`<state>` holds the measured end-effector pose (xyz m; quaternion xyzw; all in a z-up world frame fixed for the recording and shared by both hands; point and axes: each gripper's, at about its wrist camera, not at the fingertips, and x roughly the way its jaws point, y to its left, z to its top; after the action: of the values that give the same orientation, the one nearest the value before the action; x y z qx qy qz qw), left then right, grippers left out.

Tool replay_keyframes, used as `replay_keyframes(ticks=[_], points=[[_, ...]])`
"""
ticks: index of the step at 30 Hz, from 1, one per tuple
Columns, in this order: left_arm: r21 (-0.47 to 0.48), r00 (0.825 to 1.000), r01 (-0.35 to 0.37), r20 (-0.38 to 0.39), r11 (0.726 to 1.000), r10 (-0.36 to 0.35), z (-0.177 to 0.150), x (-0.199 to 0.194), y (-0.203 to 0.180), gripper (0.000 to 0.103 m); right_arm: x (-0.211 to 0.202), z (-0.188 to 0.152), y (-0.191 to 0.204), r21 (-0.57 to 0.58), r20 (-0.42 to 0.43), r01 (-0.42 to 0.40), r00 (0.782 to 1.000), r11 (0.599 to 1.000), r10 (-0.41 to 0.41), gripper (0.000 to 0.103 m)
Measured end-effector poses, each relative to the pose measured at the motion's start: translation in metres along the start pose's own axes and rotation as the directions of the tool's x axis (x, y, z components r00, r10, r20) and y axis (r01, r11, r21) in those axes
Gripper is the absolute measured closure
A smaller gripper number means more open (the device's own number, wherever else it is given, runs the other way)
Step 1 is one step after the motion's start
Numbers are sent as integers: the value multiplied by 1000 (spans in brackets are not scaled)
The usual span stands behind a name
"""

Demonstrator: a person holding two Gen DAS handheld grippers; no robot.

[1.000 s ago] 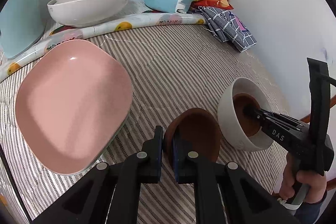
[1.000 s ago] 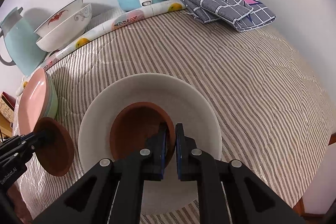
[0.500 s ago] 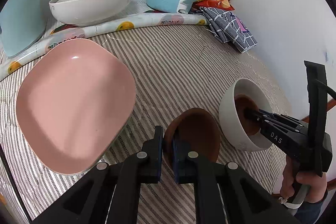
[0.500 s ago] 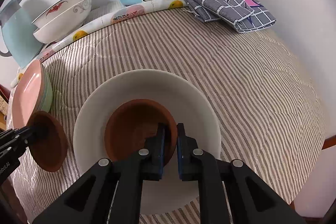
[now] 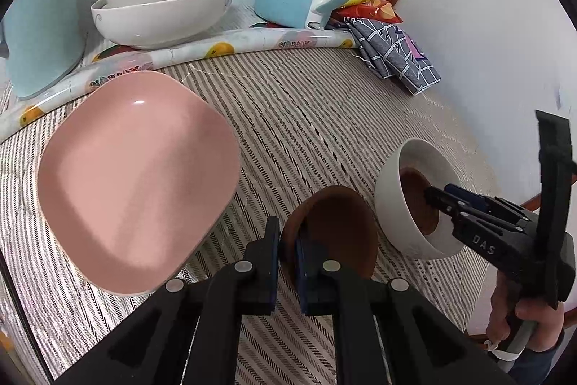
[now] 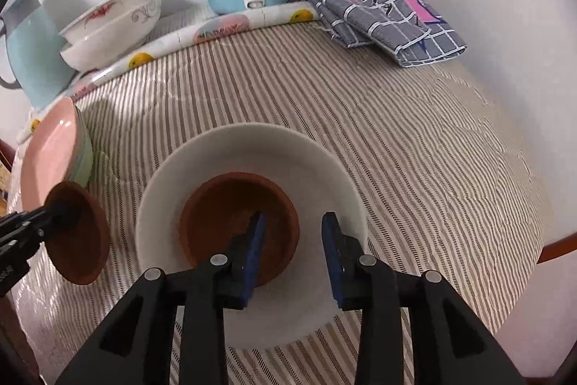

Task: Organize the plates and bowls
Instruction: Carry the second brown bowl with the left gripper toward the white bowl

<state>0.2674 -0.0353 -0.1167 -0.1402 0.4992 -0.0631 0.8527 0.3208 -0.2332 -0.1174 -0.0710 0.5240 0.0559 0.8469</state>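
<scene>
Terracotta brown against white: the first brown bowl has just been let go inside the white bowl, which sits toward the near right corner of the striped tabletop. The right gripper has just been opening; its jaws are now parted to a moderate gap, one pad inside the brown bowl, the other outside its rim, neither seen pressing. Half a second earlier that rim was pinched tight between them. One nesting step can therefore be judged done.

A second brown bowl is clamped by its rim in the left gripper, jaws nearly shut on it, held tilted between the white bowl and the pink plate near the left edge. It is probably meant to be nested next.

Below the pink plate a green plate is glimpsed only as an edge; how many lie stacked there cannot be told. The near part of the white bowl is covered by the gripper body. Whether the held bowl touches the cloth is hidden by the fingers.
</scene>
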Motion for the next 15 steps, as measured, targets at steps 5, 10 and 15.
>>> replay_keyframes(ticks=[5,10,15], points=[[4,1000,-9,11,1000,9,-2,-9,-1,95,-14,-3,-5,26,34,-8,999,1000,8,68],[12,1000,-18,24,1000,17,-4,-19,-4,94,-30,-11,-7,40,70,-24,997,999,21,67],[22,999,-22,41,1000,21,-8,-33,-9,95,-48,-24,-9,64,101,-34,994,997,28,61]])
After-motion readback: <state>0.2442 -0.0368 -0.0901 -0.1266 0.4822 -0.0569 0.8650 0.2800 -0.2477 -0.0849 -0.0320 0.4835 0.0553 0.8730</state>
